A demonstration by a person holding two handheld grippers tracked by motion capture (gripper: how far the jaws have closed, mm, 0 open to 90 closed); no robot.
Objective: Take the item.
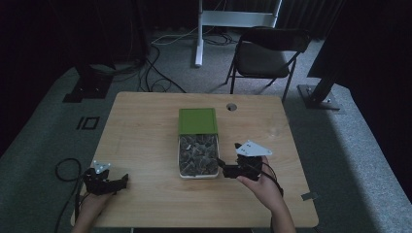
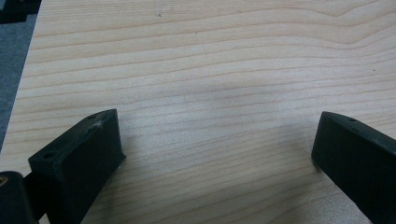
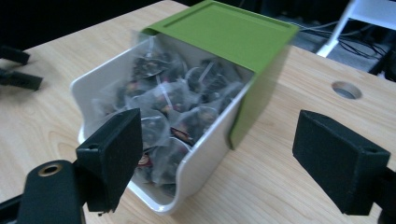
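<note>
The room is dim from above: the high view is underexposed, with the corners and the back wall sinking into near black while the surface (image 1: 145,145) catches a muted, even glow. No hard shadows fall there, only soft dark patches under each hand-held gripper. Grain muddies fine detail, so the contents of the white box (image 1: 180,160) read as a dark mottled mass. The left gripper view is brighter and flat-lit, the wood grain sharp, with a faint broad shadow between the jaws. In the right gripper view the near jaws are soft, the sachets (image 3: 173,107) slightly blurred, the green lid (image 3: 229,28) evenly lit without glare, the background dark.
</note>
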